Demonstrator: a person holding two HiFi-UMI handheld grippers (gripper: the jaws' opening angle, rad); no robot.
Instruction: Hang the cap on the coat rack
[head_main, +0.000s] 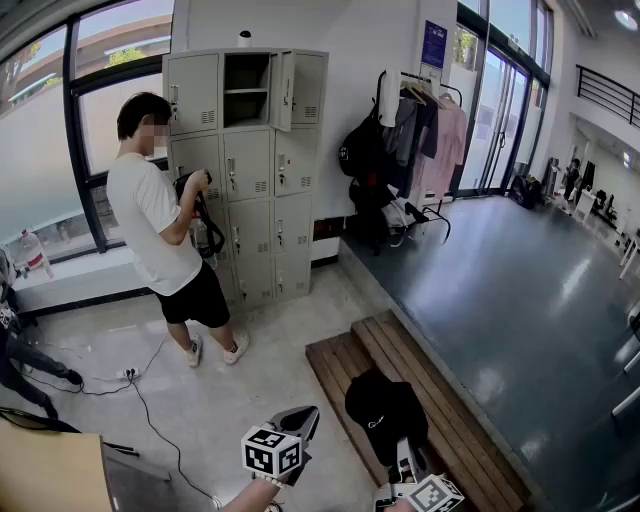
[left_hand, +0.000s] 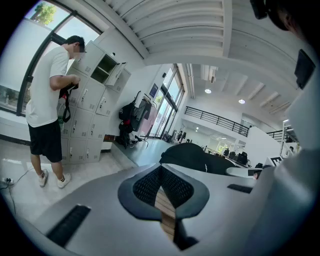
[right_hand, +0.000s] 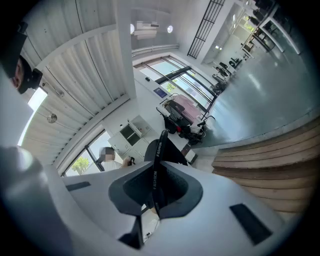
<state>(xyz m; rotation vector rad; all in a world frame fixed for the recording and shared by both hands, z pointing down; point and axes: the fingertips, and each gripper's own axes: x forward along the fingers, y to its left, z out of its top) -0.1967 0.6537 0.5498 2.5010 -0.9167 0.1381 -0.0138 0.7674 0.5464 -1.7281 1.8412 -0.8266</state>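
A black cap (head_main: 385, 405) hangs above the wooden bench at the bottom of the head view. My right gripper (head_main: 404, 455) is shut on it from below. In the right gripper view a black band of the cap (right_hand: 159, 150), printed with letters, is pinched between the pads and my right gripper (right_hand: 156, 172) points up and away. My left gripper (head_main: 303, 418) is to the left of the cap, apart from it. In its own view my left gripper (left_hand: 161, 171) has its tips together with nothing between them, and the cap (left_hand: 195, 155) lies just beyond. The coat rack (head_main: 410, 125), full of clothes, stands far off by the glass doors.
A person in a white T-shirt (head_main: 160, 230) stands at grey lockers (head_main: 250, 170), one door open. A slatted wooden bench (head_main: 460, 430) runs along a raised dark floor (head_main: 520, 290). A cable (head_main: 150, 420) trails over the light floor, and a table corner (head_main: 50, 470) is at bottom left.
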